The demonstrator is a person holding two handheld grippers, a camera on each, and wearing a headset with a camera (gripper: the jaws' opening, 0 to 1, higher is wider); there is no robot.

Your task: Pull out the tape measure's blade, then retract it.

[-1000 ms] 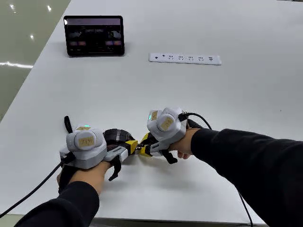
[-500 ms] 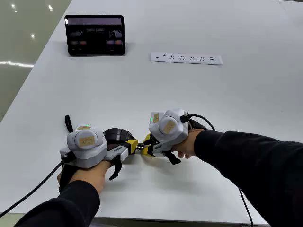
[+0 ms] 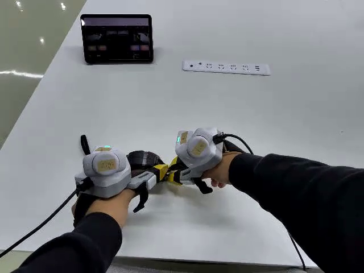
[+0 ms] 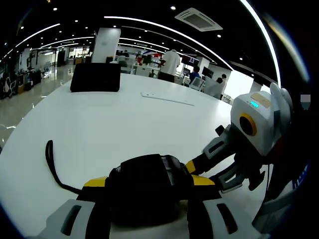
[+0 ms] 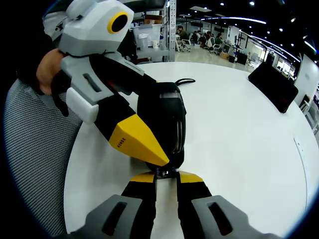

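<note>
The tape measure (image 4: 149,186), a black case with a black wrist strap (image 4: 50,164) trailing to its left, lies on the white table (image 3: 256,114) near the front edge, between the 2 grippers. The left gripper (image 4: 149,181) has its 2 yellow-tipped jaws on either side of the case, pressed against it, so it grips the tape measure. In the right gripper view, the right gripper (image 5: 167,178) faces the case head-on; its 2 jaws are drawn almost together and pinch the small metal blade tip (image 5: 166,173), which sits right at the mouth of the case, with the left gripper's yellow fingertip just beside it.

In the head view the 2 grippers meet tip to tip, almost touching. The left hand (image 3: 105,207) comes from the bottom left and points its gripper to the right. The right hand (image 3: 219,173) reaches in from the right on a dark-sleeved forearm and angles its gripper left and slightly down toward the case.

Farther back on the table stand a tablet (image 3: 116,38) at the left and a white power strip (image 3: 226,67) to its right, well apart from the grippers.
</note>
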